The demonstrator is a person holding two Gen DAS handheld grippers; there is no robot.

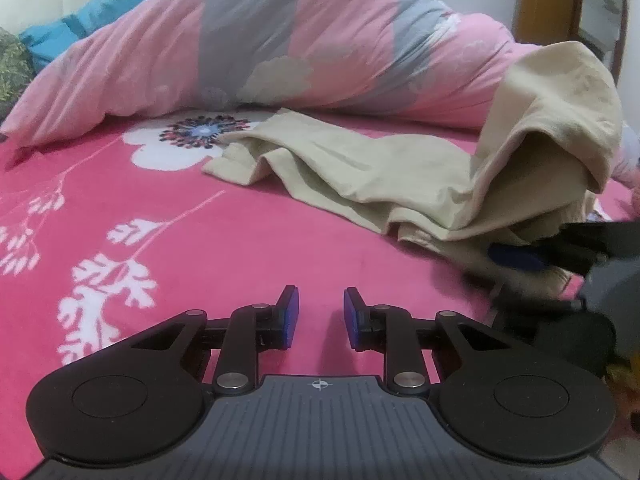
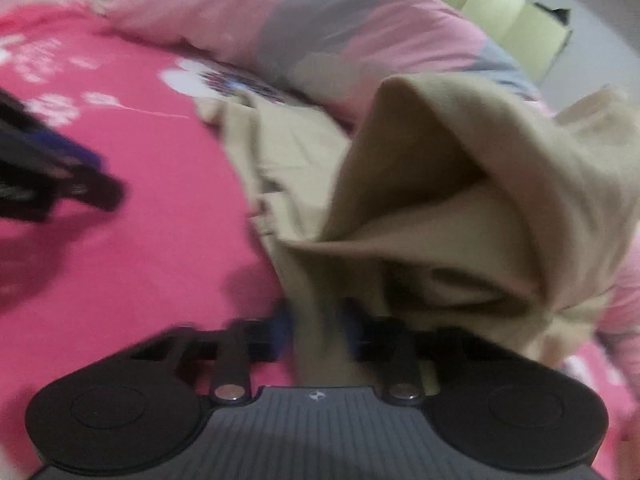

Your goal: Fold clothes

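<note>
A beige garment [image 1: 360, 168] lies crumpled across the pink flowered bedsheet [image 1: 200, 248], and its right part is lifted into a hanging fold [image 1: 560, 112]. My left gripper [image 1: 320, 316] hovers low over bare sheet, well short of the garment; its blue pads stand a little apart with nothing between them. My right gripper [image 2: 316, 332] is shut on a strip of the beige garment [image 2: 440, 160], which rises and drapes in front of it. The right wrist view is blurred. The right gripper [image 1: 560, 256] shows at the garment's near right edge, and the left gripper [image 2: 60, 176] appears at the left.
A pink and grey duvet [image 1: 280, 40] is bunched along the back of the bed. A blue cushion [image 1: 80, 20] lies behind it at the left. A wooden cabinet [image 1: 560, 12] stands at the far right. Cardboard boxes [image 2: 520, 24] stand by the wall.
</note>
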